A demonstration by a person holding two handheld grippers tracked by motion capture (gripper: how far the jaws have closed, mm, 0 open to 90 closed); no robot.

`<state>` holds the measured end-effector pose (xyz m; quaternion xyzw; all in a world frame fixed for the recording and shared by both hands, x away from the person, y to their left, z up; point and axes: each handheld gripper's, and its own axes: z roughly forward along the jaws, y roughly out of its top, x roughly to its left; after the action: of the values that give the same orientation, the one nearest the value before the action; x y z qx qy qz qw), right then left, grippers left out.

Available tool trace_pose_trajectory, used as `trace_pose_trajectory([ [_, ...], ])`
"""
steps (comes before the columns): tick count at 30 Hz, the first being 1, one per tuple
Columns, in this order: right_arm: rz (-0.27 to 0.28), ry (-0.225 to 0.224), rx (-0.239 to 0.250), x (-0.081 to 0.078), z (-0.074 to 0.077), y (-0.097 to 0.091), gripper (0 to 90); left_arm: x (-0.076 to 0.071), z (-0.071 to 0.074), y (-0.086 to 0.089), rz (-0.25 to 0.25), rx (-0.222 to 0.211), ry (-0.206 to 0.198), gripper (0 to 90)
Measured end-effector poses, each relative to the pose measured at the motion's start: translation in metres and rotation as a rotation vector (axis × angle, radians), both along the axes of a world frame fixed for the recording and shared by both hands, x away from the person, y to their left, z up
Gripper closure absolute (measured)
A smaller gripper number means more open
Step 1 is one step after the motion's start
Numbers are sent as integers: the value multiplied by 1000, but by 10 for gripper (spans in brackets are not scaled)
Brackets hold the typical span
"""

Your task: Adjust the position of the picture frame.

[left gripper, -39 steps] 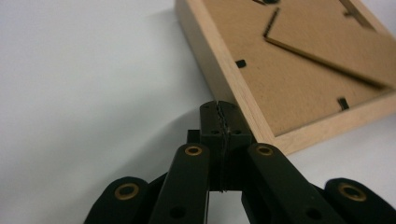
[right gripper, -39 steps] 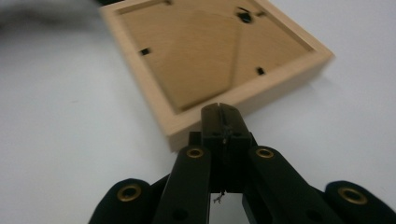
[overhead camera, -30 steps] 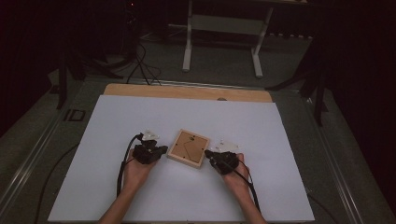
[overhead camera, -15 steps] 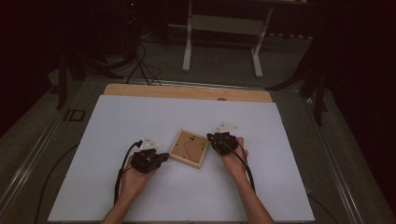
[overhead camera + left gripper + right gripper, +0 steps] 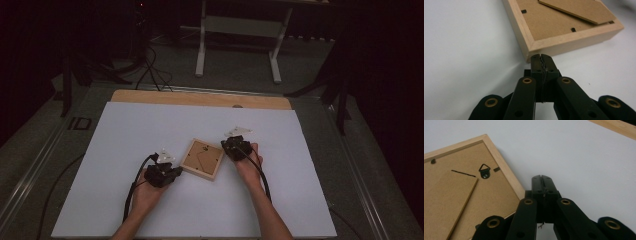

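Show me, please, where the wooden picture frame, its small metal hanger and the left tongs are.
wooden picture frame point(image 5: 202, 159), high view, on its brown back board.
metal hanger point(image 5: 484, 172), right gripper view, on the triangular loop.
left tongs point(image 5: 541, 60), left gripper view, on the seam where the closed tips meet.

The high view is looking forward and down from above the person's side onto the white table surface point(image 5: 150, 125), taking in the whole sheet and the dark floor beyond. The left gripper view is riding low and close along the closed black left gripper point(image 5: 540, 58), facing a corner of the square, pale wooden picture frame lying back-up point(image 5: 564, 27). The right gripper view is sitting equally close behind the closed black right gripper point(image 5: 541, 179), facing across the sheet with the frame point(image 5: 461, 185) at its left. All three views are sharing that frame point(image 5: 202, 159).
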<state>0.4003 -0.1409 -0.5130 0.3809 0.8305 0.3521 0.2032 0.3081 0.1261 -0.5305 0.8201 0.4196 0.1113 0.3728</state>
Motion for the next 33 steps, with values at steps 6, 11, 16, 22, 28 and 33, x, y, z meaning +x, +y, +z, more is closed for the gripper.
trace_pose_trajectory([
  [6, 23, 17, -18, -2, 2, -2, 900, 4, -1, -1, 15, 5, -6, 893],
  [11, 45, 38, -29, -9, 4, -1, 900, 7, -2, 1, 27, 4, -5, 893],
  [16, 82, 40, -58, -20, 6, 1, 900, 7, -2, 2, 30, 13, -4, 894],
  [22, 116, 48, -54, -35, 6, 1, 900, 8, -3, 4, 36, 15, 0, 894],
  [28, 145, 46, -61, -51, 4, 3, 900, 9, -3, 6, 56, 15, 4, 895],
  [33, 161, 46, -38, -64, 2, 1, 900, 7, -4, 4, 61, 26, 5, 896],
])
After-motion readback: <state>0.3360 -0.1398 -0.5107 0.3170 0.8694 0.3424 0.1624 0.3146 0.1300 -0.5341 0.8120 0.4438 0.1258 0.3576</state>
